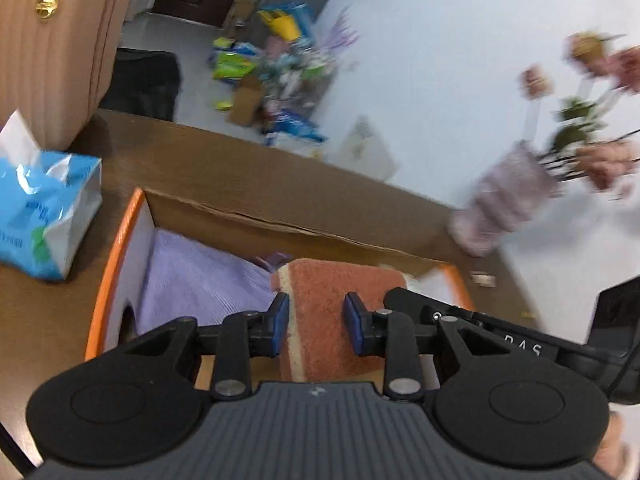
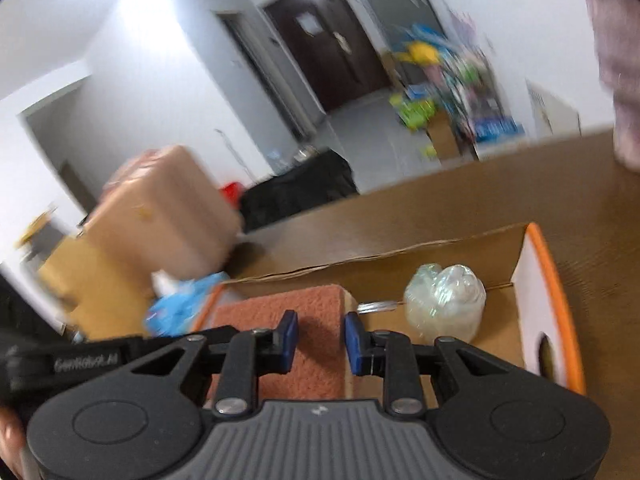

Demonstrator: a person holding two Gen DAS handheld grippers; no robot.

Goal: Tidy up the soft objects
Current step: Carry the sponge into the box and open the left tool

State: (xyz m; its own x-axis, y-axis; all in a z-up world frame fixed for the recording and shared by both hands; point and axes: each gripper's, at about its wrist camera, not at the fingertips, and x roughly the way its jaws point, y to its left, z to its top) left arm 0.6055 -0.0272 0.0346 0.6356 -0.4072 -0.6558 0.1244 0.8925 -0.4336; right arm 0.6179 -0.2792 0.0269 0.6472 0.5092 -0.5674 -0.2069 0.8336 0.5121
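Observation:
An open cardboard box with an orange rim [image 1: 116, 256] sits on the brown table. In it lie a folded lilac cloth [image 1: 200, 284], an orange-topped sponge [image 1: 328, 320] and, in the right wrist view, a clear crumpled plastic bundle [image 2: 444, 300]. My left gripper [image 1: 316, 324] is open above the sponge, its blue pads [image 1: 280, 320] apart from the sponge's sides. My right gripper [image 2: 320, 340] is open over the same sponge [image 2: 280, 308], holding nothing. The box rim also shows at right in that view [image 2: 556, 280].
A blue tissue pack [image 1: 44, 208] lies left of the box on the table [image 1: 240, 176]. A pink ribbed vase with flowers [image 1: 504, 208] stands at the right. A beige padded chair back [image 1: 52, 40] rises behind the table. Clutter lies on the floor by the far wall.

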